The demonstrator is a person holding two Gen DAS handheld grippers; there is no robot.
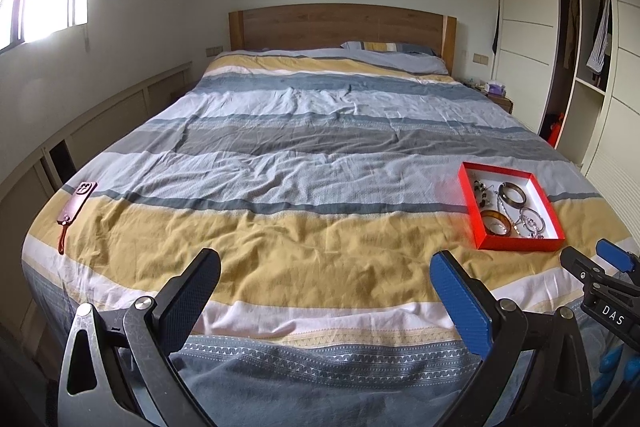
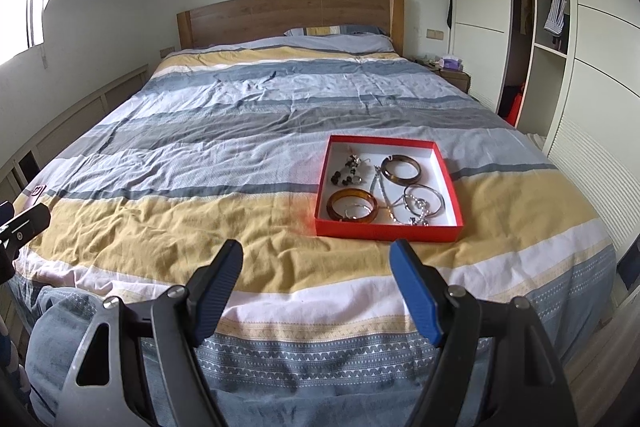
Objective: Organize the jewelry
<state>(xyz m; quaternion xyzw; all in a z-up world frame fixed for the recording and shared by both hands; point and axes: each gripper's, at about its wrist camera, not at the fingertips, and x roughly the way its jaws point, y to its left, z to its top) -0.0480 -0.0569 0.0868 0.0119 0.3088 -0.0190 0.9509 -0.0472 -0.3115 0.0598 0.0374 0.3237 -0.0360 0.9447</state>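
A shallow red box (image 2: 384, 230) (image 1: 469, 199) with a white floor lies on the striped bedspread near the foot of the bed. Inside it are an amber bangle (image 2: 335, 199) (image 1: 505, 222), a dark brown bangle (image 2: 400, 167) (image 1: 512, 191), a thin silver bangle (image 2: 434, 195), silver chains (image 2: 416, 213) and dark beaded earrings (image 2: 347, 174). My right gripper (image 2: 318, 261) hovers open just short of the box's near wall, with nothing between its fingers. Further left over the yellow stripe, my left gripper (image 1: 326, 269) also stands open and holds nothing. The right gripper's tip shows at the left wrist view's right edge.
A phone in a reddish case (image 1: 78, 201) with a strap lies near the bed's left edge. The wooden headboard (image 1: 340, 25) and a pillow (image 1: 394, 47) are at the far end. An open wardrobe (image 2: 544, 27) and a bedside table (image 2: 452, 71) stand on the right.
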